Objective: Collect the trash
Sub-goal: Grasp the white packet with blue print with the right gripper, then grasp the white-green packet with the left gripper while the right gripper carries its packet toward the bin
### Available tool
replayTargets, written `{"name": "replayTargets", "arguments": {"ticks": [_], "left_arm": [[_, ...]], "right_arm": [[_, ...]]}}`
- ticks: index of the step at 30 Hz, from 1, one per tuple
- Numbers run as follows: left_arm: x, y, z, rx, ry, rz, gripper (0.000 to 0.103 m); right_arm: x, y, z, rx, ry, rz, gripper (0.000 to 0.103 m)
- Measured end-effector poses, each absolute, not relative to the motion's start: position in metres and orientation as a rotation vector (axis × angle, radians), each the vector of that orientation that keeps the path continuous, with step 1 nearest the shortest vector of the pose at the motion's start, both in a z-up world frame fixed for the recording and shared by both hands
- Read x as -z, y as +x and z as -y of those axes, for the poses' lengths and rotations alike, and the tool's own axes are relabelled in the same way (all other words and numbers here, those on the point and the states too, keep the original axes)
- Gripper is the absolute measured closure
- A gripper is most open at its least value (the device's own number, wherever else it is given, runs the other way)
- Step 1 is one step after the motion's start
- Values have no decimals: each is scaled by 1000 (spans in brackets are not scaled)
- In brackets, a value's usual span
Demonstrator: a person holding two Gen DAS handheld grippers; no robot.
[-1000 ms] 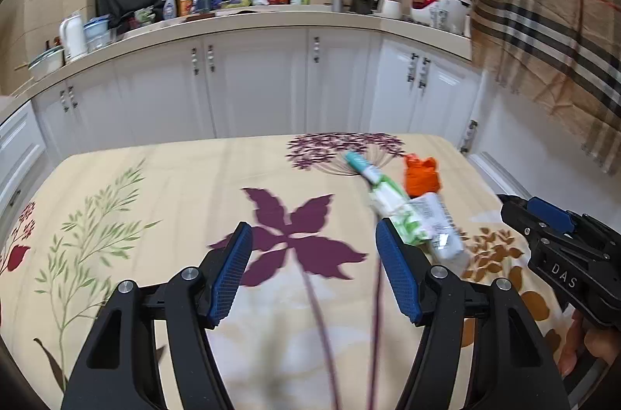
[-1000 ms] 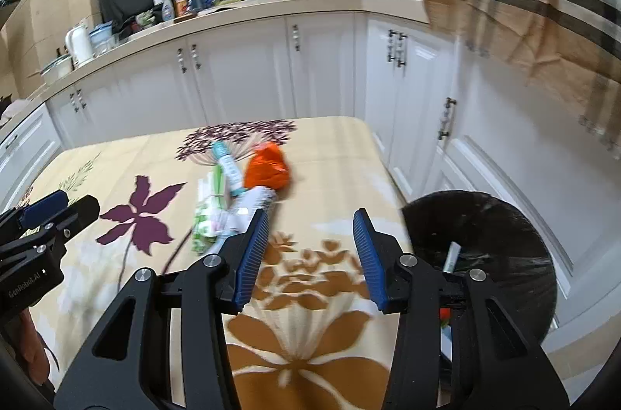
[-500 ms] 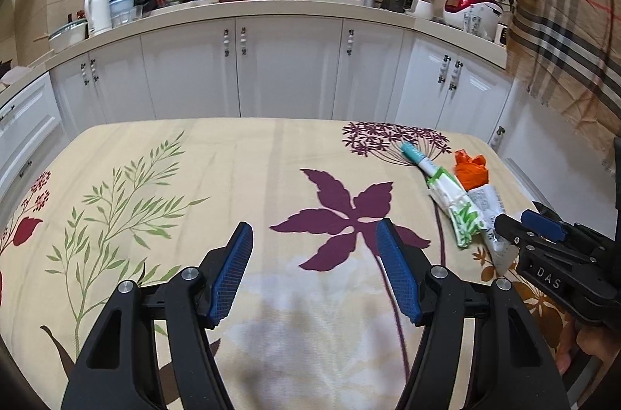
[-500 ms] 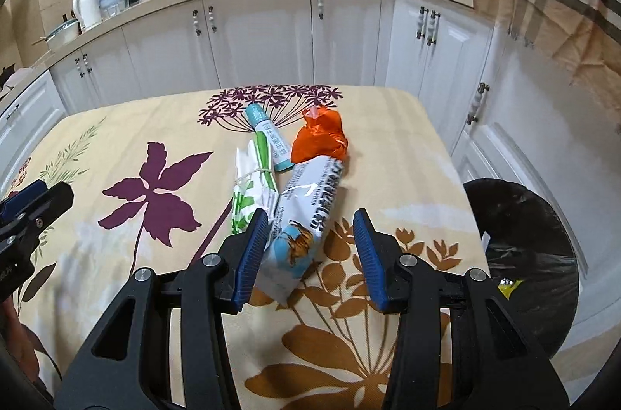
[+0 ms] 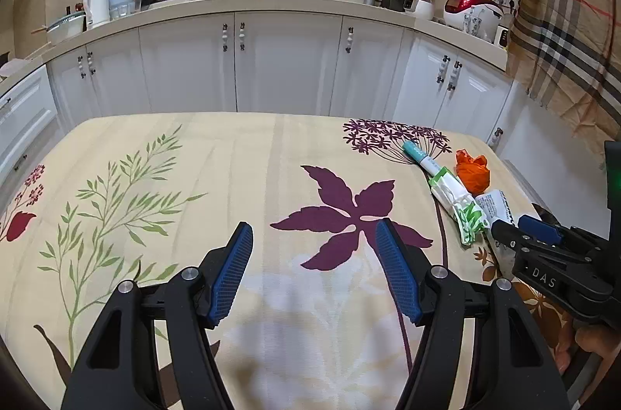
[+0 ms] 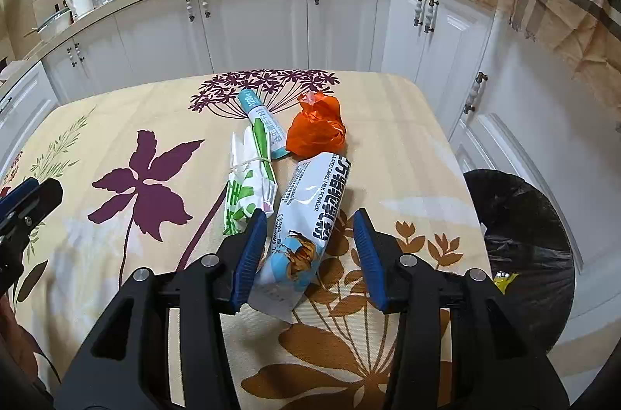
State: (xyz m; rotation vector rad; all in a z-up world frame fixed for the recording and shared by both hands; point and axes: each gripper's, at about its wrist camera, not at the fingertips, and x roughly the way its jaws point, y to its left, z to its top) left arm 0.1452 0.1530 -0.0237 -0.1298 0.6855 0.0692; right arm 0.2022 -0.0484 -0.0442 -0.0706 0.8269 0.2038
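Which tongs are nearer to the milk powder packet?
Right. The right tongs straddle the milk powder packet, open. The left tongs hover over bare tablecloth, well to its left.

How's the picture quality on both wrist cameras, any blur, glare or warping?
Left wrist view: sharp, strong fisheye bending the counter edge, dark corners, soft shadow under the left claw. Right wrist view: sharp too, glare patches on the milk powder packet, cabinet doors bowed.
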Motion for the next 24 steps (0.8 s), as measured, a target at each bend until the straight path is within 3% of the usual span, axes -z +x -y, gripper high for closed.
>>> {"name": "replayTargets", "arguments": {"ticks": [13, 17, 24], "left_arm": [[22, 143, -153, -70, -134, -684, 39], [23, 142, -155, -75, -138, -688, 39], [26, 145, -150, -59, -141, -696, 39]], "right_arm": [[51, 200, 42, -221, -90, -853, 55], [56, 199, 45, -229, -76, -872, 73], [51, 193, 50, -232, -60, -847, 75]]}}
